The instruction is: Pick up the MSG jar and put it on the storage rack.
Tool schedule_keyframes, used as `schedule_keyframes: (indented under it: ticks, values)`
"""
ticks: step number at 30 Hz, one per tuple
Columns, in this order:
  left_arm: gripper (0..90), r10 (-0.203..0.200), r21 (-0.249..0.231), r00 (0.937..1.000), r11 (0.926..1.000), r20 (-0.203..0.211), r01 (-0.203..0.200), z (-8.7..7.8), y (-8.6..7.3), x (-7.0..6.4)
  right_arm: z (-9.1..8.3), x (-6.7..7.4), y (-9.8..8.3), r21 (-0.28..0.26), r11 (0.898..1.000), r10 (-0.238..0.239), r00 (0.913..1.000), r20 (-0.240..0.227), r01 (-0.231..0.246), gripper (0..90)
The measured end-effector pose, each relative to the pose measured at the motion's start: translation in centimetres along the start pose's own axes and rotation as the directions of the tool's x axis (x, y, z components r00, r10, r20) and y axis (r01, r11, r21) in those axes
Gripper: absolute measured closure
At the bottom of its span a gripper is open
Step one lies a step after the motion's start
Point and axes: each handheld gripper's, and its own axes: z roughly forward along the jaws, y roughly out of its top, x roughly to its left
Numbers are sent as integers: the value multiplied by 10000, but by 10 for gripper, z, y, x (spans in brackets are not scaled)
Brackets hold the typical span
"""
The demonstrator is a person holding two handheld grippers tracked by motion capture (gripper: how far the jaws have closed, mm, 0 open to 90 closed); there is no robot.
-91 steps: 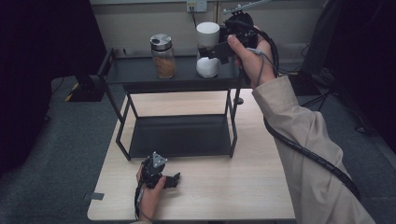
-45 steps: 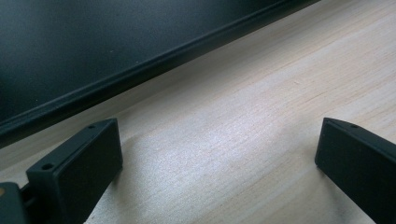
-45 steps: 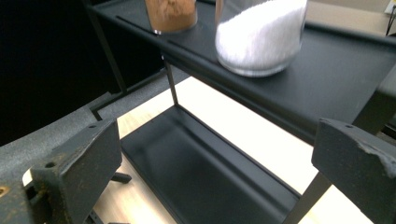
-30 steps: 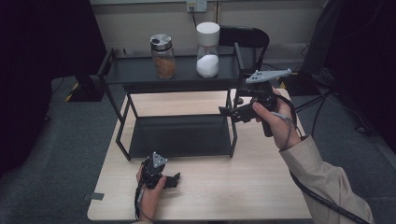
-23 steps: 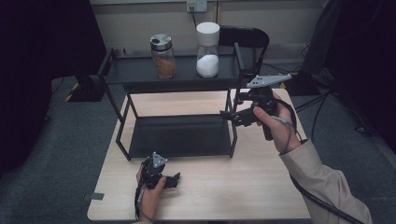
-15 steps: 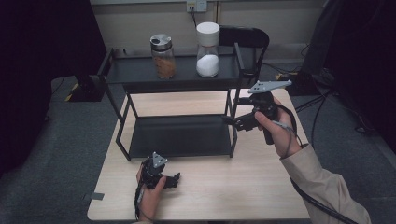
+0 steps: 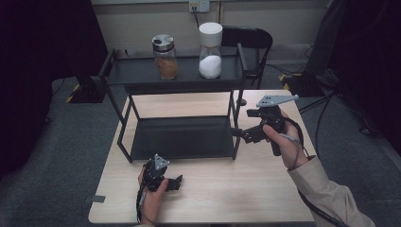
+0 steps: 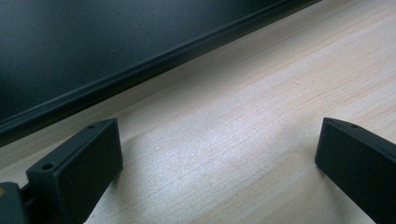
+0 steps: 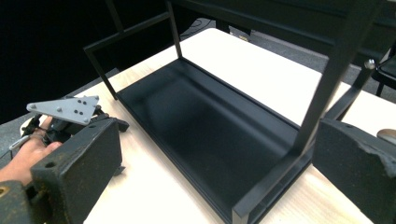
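The right gripper (image 7: 239, 133) has come down from the top shelf of the black rack (image 7: 179, 80), where three seconds ago it was at the white-lidded jar (image 7: 210, 50), and it now hangs beside the rack's front right leg, above the worktop (image 7: 246, 189). Its jaws stand wide apart with nothing between them; in the right gripper view they frame the lower shelf (image 9: 210, 135) and the leg. The white-lidded jar stands upright on the top shelf, just beside the jar with the silver lid (image 7: 164, 56), the two apart from each other. So I judge that the placing of this jar is already done, and both jars are put on the rack. The left gripper (image 7: 177, 183) rests on the worktop in front of the rack, where it was before; its jaws are also apart and empty. I see no other loose thing on the worktop, so probably little is left, maybe only to bring the right hand (image 7: 286, 146) back.
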Motion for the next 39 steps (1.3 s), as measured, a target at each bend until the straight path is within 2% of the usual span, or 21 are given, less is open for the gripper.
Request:
schedule_keyframes:
  ticks: [8, 18, 39]
  values:
    - [0, 2, 5, 10000, 10000, 0, -2, 0, 0, 0, -2, -7, -17, 189, 9998, 79, 9997, 210, -83, 2]
    - [0, 1, 3, 10000, 10000, 1, -1, 0, 0, 0, -4, -13, -37, 281, 9996, 102, 9999, 88, -104, 2]
    - [0, 0, 2, 10000, 10000, -1, 0, 0, 0, 0, -2, -22, -78, 569, 9980, 268, 9995, 136, -275, 3]
